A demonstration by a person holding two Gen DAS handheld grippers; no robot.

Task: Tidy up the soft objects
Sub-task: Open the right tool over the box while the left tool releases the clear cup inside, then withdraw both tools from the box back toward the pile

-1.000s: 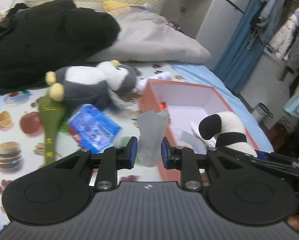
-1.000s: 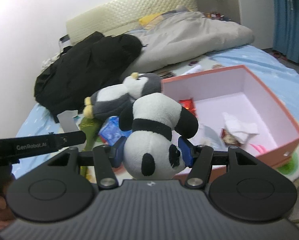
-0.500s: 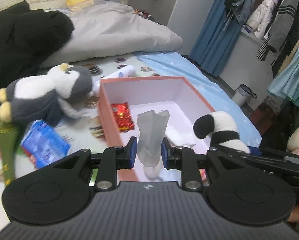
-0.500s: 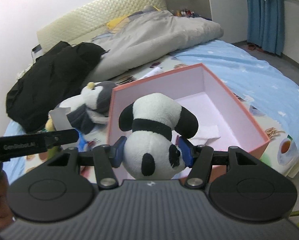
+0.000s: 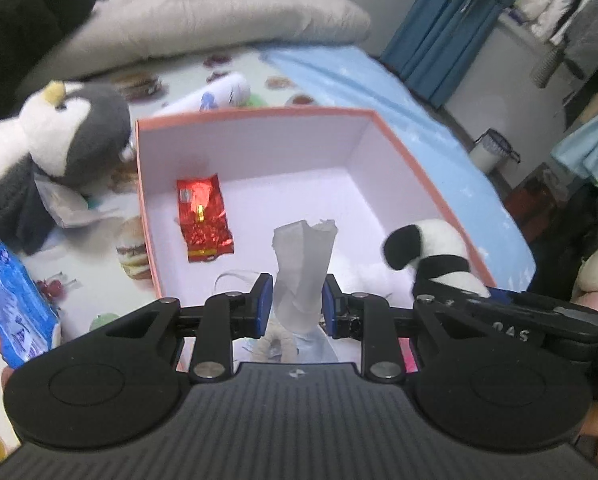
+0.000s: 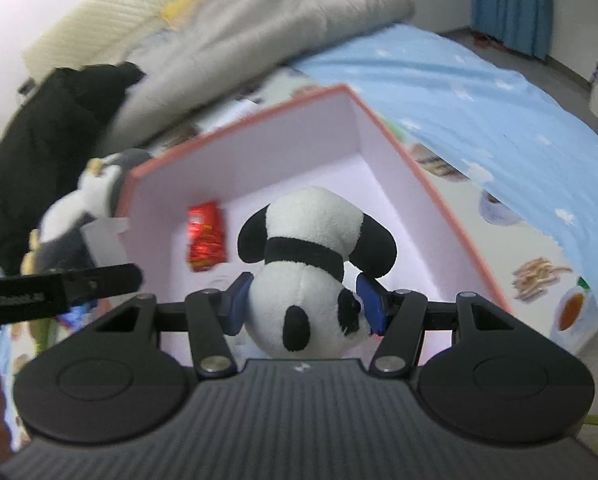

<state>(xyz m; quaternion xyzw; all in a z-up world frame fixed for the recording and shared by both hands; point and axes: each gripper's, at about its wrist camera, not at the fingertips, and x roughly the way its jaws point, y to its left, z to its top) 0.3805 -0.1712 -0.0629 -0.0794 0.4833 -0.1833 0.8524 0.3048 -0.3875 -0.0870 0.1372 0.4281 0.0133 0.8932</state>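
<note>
The panda toy at the centre of the right wrist view is covered in short, matt plush. The box is made of smooth matt card. A glossy, crinkled foil packet is seen at its left. The pouch at the centre looks like translucent, frosted plastic. The duvet at the top is formed of soft matt cloth.

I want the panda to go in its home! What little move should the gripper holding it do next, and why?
Probably lower a bit further, then let go. The right gripper is shut on the black-and-white plush panda, held over the open pink cardboard box. The bare floor beside the red foil packet leaves room for it.
</note>
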